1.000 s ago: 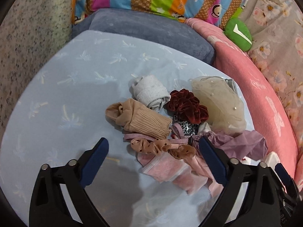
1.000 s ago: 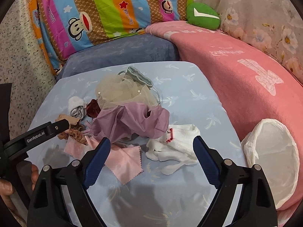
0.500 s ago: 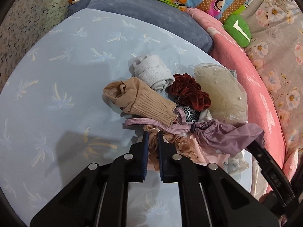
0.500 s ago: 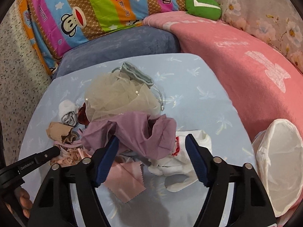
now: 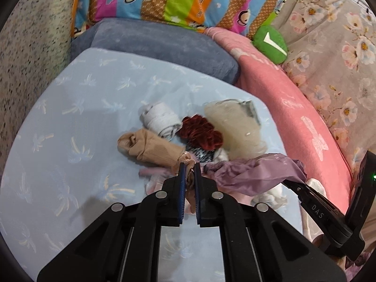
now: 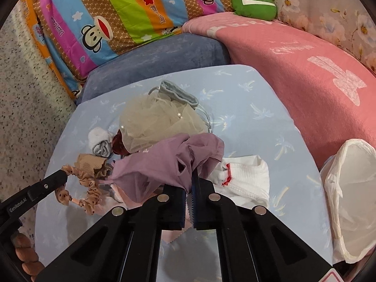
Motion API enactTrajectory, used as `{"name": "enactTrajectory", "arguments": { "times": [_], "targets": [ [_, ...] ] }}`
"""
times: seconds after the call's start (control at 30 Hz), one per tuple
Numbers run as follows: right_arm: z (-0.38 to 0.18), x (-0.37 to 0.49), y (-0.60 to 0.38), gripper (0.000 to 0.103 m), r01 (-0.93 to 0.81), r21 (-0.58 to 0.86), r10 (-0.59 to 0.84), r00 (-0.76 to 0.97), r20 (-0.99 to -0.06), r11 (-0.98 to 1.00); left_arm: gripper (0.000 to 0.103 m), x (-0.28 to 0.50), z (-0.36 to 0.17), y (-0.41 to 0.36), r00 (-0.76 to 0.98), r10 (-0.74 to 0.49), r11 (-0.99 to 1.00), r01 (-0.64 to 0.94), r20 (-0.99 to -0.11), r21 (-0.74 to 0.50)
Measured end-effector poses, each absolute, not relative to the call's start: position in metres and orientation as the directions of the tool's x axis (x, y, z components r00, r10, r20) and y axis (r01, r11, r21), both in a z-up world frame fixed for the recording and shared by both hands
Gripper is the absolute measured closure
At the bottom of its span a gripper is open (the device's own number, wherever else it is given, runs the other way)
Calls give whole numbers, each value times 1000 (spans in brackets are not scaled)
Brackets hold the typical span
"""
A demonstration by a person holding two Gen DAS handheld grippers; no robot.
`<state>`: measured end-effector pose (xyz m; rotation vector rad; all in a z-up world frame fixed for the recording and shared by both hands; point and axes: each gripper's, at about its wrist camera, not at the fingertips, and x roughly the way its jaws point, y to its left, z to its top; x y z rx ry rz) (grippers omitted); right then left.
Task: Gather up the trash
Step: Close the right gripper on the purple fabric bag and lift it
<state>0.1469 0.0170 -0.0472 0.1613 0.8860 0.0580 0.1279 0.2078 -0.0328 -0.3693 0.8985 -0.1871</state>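
Left claw (image 5: pixel 189 168) clamps the limp tan scrunchie (image 6: pixel 88 188), right claw (image 6: pixel 190 183) pinches a fold of the light, floppy mauve cloth (image 6: pixel 164 162).

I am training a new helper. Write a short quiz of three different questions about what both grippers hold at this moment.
1. True or false: the left gripper is shut on the tan dotted scrunchie.
2. The right gripper holds: A) white sock B) purple cloth C) red scrunchie
3. Which side of the right wrist view shows the white bag?

Key: 1 true; 2 B; 3 right.
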Motion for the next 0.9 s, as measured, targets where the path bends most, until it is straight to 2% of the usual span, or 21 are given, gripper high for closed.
{"name": "enactTrajectory", "arguments": {
  "times": [0.5,0.9],
  "targets": [
    [44,103,-23,100,15,222,131,768,-628,975,96,111,25,152,676,-382,916,185,-630,-357],
    [84,49,-119,100,144,228,5,836,-549,963,96,92,46,68,653,-465,885,340,-598,-317]
  ]
}}
